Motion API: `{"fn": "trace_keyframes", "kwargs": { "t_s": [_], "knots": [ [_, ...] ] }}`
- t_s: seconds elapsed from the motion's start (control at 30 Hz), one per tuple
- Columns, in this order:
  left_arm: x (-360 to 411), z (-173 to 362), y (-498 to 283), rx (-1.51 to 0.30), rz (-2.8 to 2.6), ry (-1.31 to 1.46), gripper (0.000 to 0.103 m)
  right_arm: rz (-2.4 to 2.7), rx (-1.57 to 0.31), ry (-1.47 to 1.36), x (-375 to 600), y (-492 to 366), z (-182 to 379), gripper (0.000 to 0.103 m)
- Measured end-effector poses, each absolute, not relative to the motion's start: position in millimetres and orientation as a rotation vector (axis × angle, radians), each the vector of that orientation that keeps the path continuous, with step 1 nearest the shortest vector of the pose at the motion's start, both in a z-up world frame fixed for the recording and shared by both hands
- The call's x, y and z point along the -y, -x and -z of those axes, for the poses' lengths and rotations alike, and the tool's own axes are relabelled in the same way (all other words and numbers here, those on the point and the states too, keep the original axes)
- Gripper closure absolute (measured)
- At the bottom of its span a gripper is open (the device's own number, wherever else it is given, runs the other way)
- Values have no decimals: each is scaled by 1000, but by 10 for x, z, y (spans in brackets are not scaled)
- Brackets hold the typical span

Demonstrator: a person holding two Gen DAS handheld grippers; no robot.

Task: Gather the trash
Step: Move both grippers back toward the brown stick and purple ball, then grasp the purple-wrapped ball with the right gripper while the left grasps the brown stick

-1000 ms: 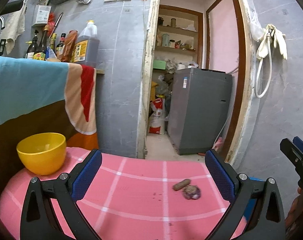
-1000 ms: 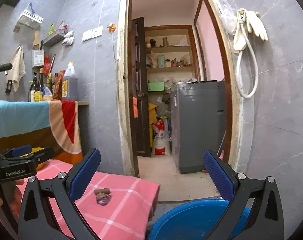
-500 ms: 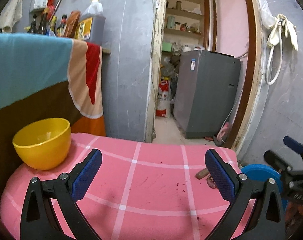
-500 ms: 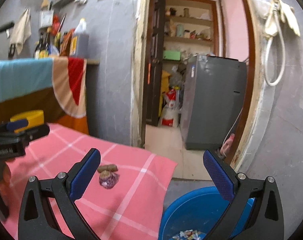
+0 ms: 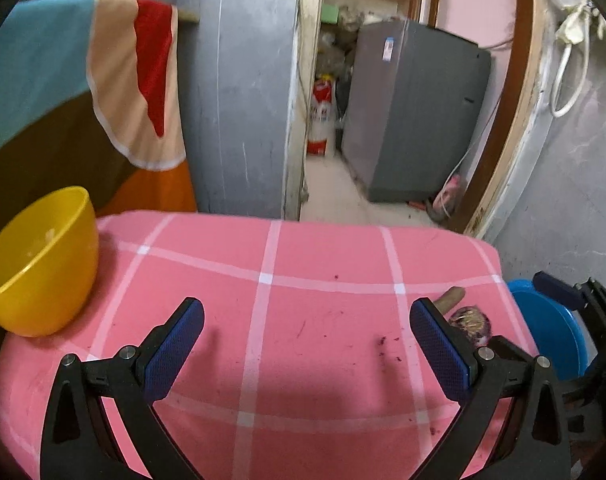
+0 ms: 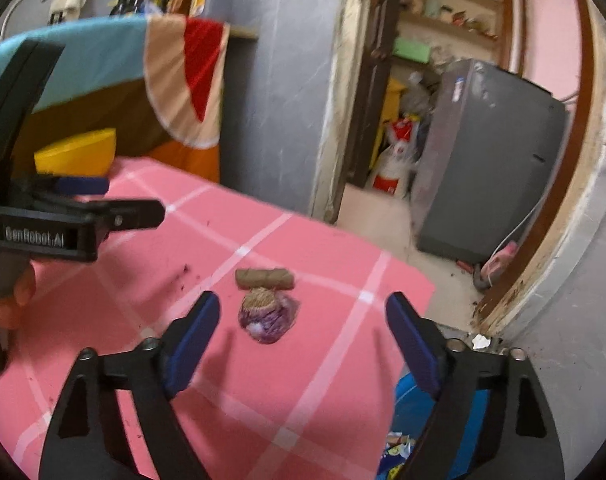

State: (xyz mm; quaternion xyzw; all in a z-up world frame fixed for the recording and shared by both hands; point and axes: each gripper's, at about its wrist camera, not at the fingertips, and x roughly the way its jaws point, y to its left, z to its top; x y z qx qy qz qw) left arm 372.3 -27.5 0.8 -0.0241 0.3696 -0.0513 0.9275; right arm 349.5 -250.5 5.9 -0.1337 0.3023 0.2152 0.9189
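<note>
Right wrist view: right gripper (image 6: 303, 326) over pink checked tablecloth (image 6: 263, 392), jaws wide apart, nothing held. Item 1: purple onion scrap (image 6: 268, 317), papery, lying on cloth between and just beyond the blue pads (image 6: 191, 344). Item 2: brown stub (image 6: 264, 279), lying flat, touching far side of onion scrap. Item 3: blue tub (image 6: 407, 420) on floor below cloth's right edge, w/ wrapper bits inside. Left gripper (image 6: 83, 216) at left of frame, side-on, held by a hand (image 6: 15, 296); yellow bowl (image 6: 77, 152) behind it.

Left wrist view: left gripper (image 5: 307, 344) above cloth's middle, jaws wide apart, empty. Onion scrap (image 5: 471, 324) and stub (image 5: 449, 299) partly hidden behind right-hand pad (image 5: 439, 350), near cloth's right edge. Bowl (image 5: 39, 264) at cloth's left end, upright. Tub (image 5: 551, 320) just past right edge of cloth, w/ right gripper (image 5: 583, 300) in front of it. Backgrnd: grey washing machine (image 5: 415, 116) thru doorway, striped cloth (image 5: 83, 76) hung at left.
</note>
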Motion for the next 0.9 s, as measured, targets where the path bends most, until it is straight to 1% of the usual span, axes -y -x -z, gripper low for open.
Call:
{"fn": "trace_keyframes", "kwargs": {
  "t_s": [0.13, 0.2, 0.27, 0.33, 0.4, 0.43, 0.47, 0.5, 0.57, 0.67, 0.83, 0.9],
  "knots": [
    [273, 30, -3784, -799, 118, 38, 2, -456, -680, 291, 2464, -3578, 0, 33],
    [284, 40, -3796, -807, 125, 26, 2, -462, -713, 294, 2450, -3640, 37, 41],
    [303, 37, -3806, -811, 133, 17, 2, -477, -727, 296, 2432, -3667, 52, 42],
    [324, 41, -3816, -813, 143, 10, 2, -490, -732, 299, 2422, -3670, 47, 49],
    [362, 53, -3828, -819, 160, 0, 2, -505, -732, 295, 2427, -3659, 36, 62],
    [379, 59, -3844, -821, 168, -4, 3, -512, -733, 290, 2420, -3663, 31, 66],
    [397, 65, -3856, -822, 177, -9, 3, -517, -734, 285, 2423, -3661, 28, 72],
    [425, 68, -3849, -822, 188, -15, 3, -521, -735, 277, 2428, -3660, 24, 76],
    [468, 68, -3851, -822, 206, -26, 3, -517, -736, 262, 2445, -3667, 19, 77],
    [542, 72, -3860, -820, 251, -45, 10, -503, -733, 235, 2505, -3673, -4, 78],
    [714, 126, -3859, -838, 323, -101, 29, -465, -716, 193, 2651, -3676, -73, 78],
    [797, 152, -3869, -848, 347, -126, 32, -456, -718, 176, 2717, -3683, -77, 78]
  ]
}}
